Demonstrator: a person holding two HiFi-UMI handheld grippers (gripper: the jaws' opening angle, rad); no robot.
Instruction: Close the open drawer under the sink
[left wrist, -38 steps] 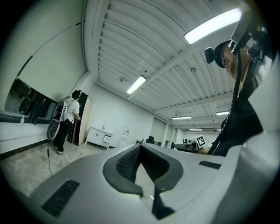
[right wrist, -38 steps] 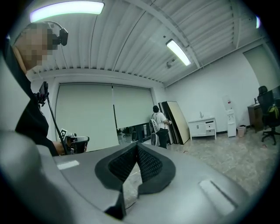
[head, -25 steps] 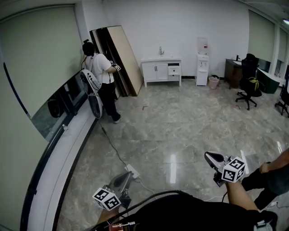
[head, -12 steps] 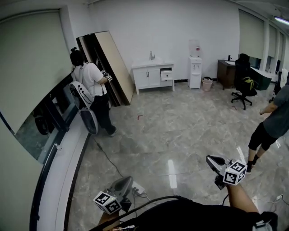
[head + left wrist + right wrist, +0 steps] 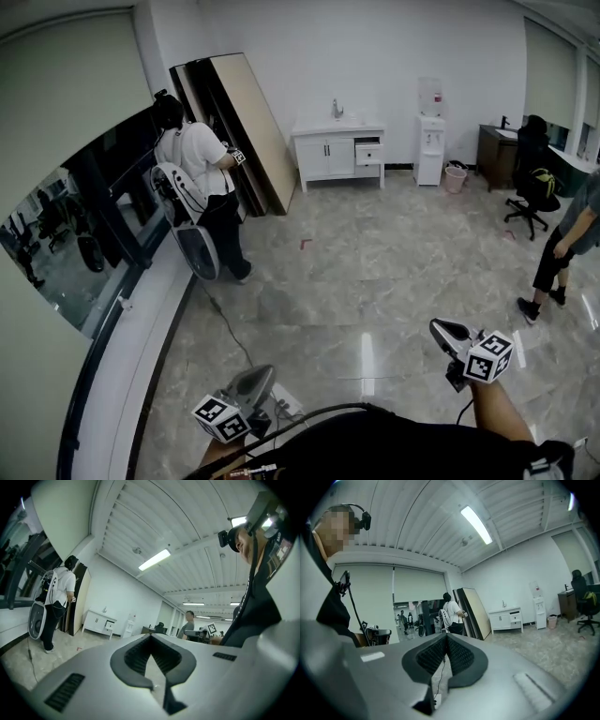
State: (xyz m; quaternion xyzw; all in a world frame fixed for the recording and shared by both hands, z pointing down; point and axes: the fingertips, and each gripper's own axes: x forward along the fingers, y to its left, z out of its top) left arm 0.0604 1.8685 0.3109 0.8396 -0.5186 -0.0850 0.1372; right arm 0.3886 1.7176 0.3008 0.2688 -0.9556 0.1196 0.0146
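The white sink cabinet [image 5: 330,152] stands against the far wall, well across the room. Its upper right drawer [image 5: 368,149] is pulled out. The cabinet [image 5: 97,621] also shows small in the left gripper view, and small [image 5: 504,618] in the right gripper view. My left gripper [image 5: 266,373] is held low at the bottom left, jaws together and empty. The right gripper [image 5: 438,325] is at the bottom right, shut with nothing in it. Both point level toward the far wall, far from the drawer.
A person with a backpack [image 5: 198,172] stands by tall boards [image 5: 244,127] leaning left of the cabinet. A water dispenser [image 5: 430,142] and pink bin [image 5: 455,177] stand to its right, then an office chair [image 5: 533,195]. Another person [image 5: 570,239] stands at right. A power strip [image 5: 284,403] lies near my feet.
The floor has slid toward me and the power strip now lies nearer the bottom edge. The person at right has come fully into view. Both grippers keep their place and stay shut.
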